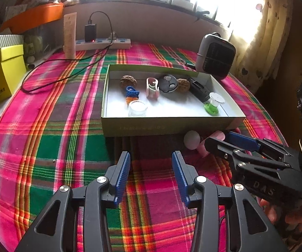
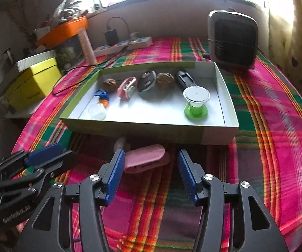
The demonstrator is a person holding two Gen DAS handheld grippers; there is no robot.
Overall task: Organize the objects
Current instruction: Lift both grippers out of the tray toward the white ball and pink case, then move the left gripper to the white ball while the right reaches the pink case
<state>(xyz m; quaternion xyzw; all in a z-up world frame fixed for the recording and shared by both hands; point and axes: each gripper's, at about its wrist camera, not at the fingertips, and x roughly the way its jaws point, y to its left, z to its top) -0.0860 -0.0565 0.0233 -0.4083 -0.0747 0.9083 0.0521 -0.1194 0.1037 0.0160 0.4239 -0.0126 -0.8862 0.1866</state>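
Just ahead of the open, empty right claw (image 2: 148, 161) lies the pink clip (image 2: 144, 159).

A tartan cotton tablecloth (image 2: 277, 109) is showing magenta, green and orange bands crossed by thin yellow lines. The shallow cardboard box lid (image 2: 151, 130) is wearing olive-green walls outside and plain white inside. In it, a lime-green plastic spool (image 2: 195, 109) is carrying a white disc top, a pink-and-white oval clip (image 2: 127, 88) is lying by two brown wrinkled walnuts (image 2: 165, 80), and a knitted keyring (image 1: 132, 93) is showing blue over orange. A pale pink plastic case (image 2: 144, 157) is glowing in front of the lid. Both grippers – left gripper (image 1: 151, 168) and right gripper (image 2: 149, 168) – are showing black frames with ribbed blue pads. A yellow cardboard box (image 1: 1, 77) is sitting far left.
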